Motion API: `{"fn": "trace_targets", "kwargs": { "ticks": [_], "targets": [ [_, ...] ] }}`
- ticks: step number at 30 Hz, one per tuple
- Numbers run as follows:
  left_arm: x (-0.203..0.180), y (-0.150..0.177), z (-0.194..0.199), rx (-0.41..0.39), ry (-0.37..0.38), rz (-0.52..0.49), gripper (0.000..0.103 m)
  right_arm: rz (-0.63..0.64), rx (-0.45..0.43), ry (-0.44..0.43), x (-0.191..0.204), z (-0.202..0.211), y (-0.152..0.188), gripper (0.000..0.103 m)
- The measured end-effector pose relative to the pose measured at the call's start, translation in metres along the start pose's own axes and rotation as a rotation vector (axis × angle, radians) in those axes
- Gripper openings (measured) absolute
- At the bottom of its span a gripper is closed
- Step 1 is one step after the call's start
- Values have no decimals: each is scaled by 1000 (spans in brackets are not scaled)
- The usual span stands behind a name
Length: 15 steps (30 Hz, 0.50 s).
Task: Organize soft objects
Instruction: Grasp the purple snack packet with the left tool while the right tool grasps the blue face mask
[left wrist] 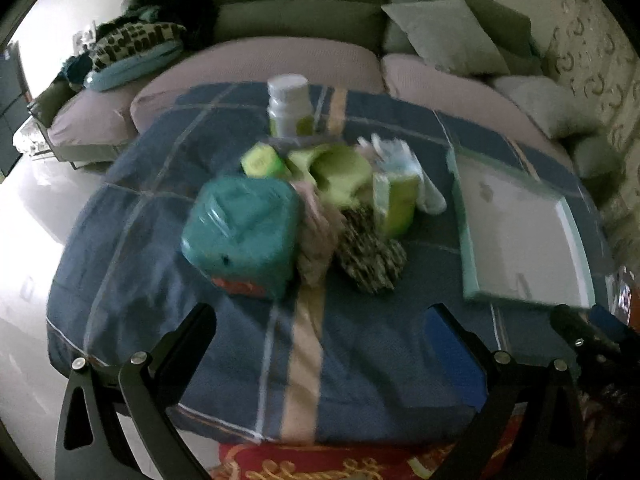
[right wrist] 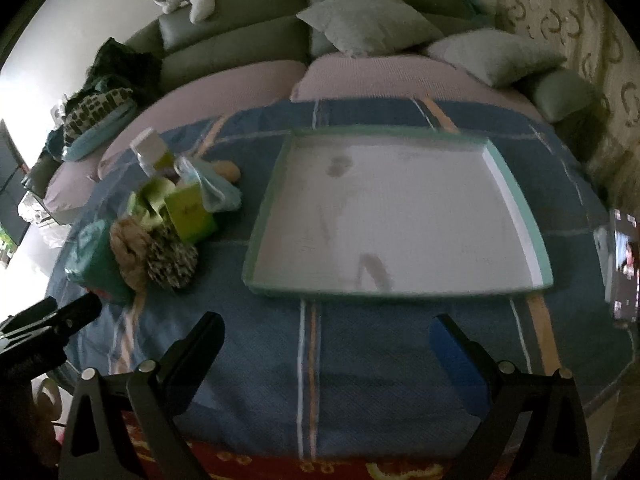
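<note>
A pile of items sits on the blue plaid cloth (left wrist: 168,280): a teal soft pack (left wrist: 240,236), a beige crumpled cloth (left wrist: 320,236), a black-and-white patterned soft piece (left wrist: 370,256), green boxes (left wrist: 396,204) and a white bottle (left wrist: 289,104). An empty white tray with a teal rim (right wrist: 400,216) lies to the pile's right. My left gripper (left wrist: 322,320) hangs open in front of the pile, holding nothing. My right gripper (right wrist: 326,332) is open in front of the tray, also with nothing in it. In the right wrist view the pile (right wrist: 160,240) is at the left.
A grey sofa (left wrist: 300,20) with light cushions (right wrist: 368,20) stands behind the table. A patterned pillow and dark clothes (left wrist: 136,44) lie at its left end. A lit phone screen (right wrist: 624,264) stands at the table's right edge. Red patterned fabric (left wrist: 320,464) shows below the near edge.
</note>
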<state>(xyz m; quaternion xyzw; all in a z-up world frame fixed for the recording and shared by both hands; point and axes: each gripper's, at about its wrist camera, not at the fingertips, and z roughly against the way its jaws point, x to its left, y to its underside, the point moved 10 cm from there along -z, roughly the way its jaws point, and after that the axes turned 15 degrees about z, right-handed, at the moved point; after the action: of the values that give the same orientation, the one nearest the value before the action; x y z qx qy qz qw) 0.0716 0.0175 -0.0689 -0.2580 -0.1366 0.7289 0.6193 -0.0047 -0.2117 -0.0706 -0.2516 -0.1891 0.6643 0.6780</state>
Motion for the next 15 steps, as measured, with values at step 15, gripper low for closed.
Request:
{"fn": "trace_targets", "kwargs": {
  "ticks": [15],
  "targets": [
    [18,-106,-25,-46,26,188,103,129,-42,-141,75,-52,-111,103]
  ]
}}
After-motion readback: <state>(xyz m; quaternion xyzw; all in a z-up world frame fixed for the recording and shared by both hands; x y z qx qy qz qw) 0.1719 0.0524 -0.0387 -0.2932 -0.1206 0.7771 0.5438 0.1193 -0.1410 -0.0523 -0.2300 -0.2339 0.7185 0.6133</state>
